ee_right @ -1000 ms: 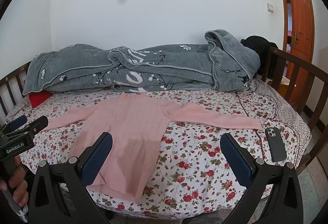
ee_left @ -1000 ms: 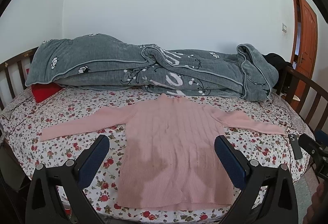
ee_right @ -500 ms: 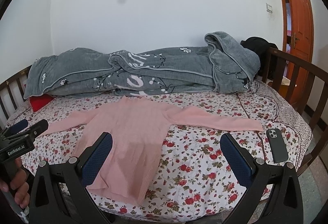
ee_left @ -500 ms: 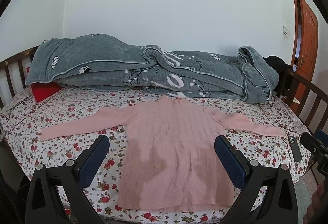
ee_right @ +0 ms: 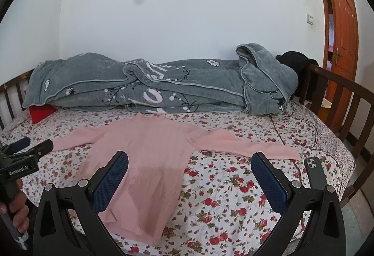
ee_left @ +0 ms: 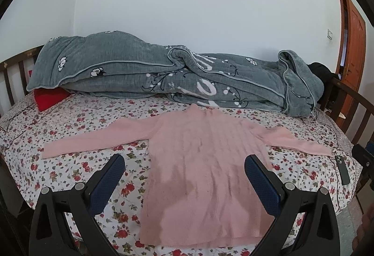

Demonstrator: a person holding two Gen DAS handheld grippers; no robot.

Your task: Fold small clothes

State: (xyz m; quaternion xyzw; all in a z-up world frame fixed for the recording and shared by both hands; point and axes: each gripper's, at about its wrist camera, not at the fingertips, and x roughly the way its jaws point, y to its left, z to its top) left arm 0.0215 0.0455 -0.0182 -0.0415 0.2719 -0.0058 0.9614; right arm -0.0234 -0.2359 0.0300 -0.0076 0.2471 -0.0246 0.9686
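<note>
On the bed (ee_left: 77,120), over a floral sheet, a pink sweater (ee_left: 205,176) lies flat with its front up, collar toward the wall and hem at the near edge, both sleeves spread out to the sides. The left gripper (ee_left: 183,168) hangs above the lower half of the sweater with its jaws wide apart, one blue pad over the sheet to the left of the body and the other over the sweater's right part; it has hold of nothing. The right gripper (ee_right: 189,166) is also spread wide and empty, its left pad over the sweater's body and its right pad near the end of the right sleeve. In the right wrist view the left gripper shows at the left edge, gripped by a hand (ee_right: 17,209) low in the corner. A grey quilt (ee_left: 163,78) is heaped along the wall behind the sweater, with a red cushion (ee_left: 50,96) poking out under its left end. A dark phone (ee_right: 316,173) rests on the sheet just beyond the right cuff, close to the mattress edge. A wooden rail (ee_right: 339,96) borders the right side, with a black garment (ee_right: 295,61) draped over it, and an orange door (ee_right: 342,29) stands behind.
</note>
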